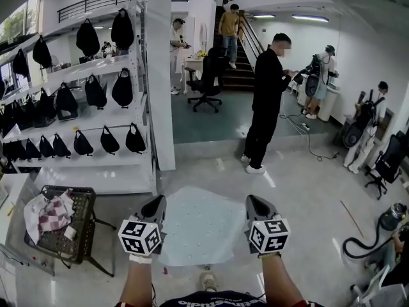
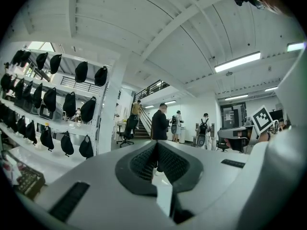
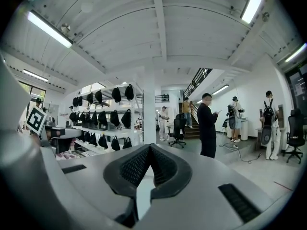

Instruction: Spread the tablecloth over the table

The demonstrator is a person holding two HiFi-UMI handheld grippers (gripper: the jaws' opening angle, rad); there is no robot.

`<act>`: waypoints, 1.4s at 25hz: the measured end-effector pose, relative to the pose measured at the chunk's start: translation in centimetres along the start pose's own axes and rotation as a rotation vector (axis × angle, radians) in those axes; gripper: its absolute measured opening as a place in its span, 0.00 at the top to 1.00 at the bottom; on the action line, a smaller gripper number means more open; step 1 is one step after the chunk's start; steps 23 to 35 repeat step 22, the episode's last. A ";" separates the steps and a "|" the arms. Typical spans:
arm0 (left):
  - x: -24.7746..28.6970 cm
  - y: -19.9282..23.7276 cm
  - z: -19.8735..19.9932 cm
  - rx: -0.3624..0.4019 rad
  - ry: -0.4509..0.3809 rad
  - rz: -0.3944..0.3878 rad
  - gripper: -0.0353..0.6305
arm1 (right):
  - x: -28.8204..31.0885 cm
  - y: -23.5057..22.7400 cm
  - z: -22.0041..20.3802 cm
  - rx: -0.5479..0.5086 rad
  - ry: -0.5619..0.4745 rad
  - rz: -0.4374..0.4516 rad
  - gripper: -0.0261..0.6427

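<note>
We hold left tongs [image 1: 156, 203] and right tongs [image 1: 255, 203] level, side by side. Each clamped tight on edge of pale dotted tablecloth [image 1: 201, 226]; cloth spans gap between them, above grey floor [image 1: 307, 190].

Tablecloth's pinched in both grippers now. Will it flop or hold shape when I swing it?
Probably floppy: the tablecloth hangs as a thin sheet between the left gripper and right gripper. Likely light, since two edge pinches carry it. A fast swing may make it billow.
</note>
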State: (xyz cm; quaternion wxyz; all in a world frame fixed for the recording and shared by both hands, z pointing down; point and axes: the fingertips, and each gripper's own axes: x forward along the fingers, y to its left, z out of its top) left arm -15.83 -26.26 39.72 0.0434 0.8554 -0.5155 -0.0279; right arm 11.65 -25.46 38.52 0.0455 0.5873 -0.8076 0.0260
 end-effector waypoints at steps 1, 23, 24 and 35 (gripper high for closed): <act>-0.1 0.0 0.0 -0.001 -0.001 0.000 0.92 | -0.1 0.0 0.0 0.002 -0.003 -0.002 0.92; 0.8 -1.3 -0.5 -0.011 0.008 -0.025 0.92 | -1.5 -1.7 0.1 0.020 -0.023 -0.030 0.92; 0.8 -1.3 -0.5 -0.011 0.008 -0.025 0.92 | -1.5 -1.7 0.1 0.020 -0.023 -0.030 0.92; 0.8 -1.3 -0.5 -0.011 0.008 -0.025 0.92 | -1.5 -1.7 0.1 0.020 -0.023 -0.030 0.92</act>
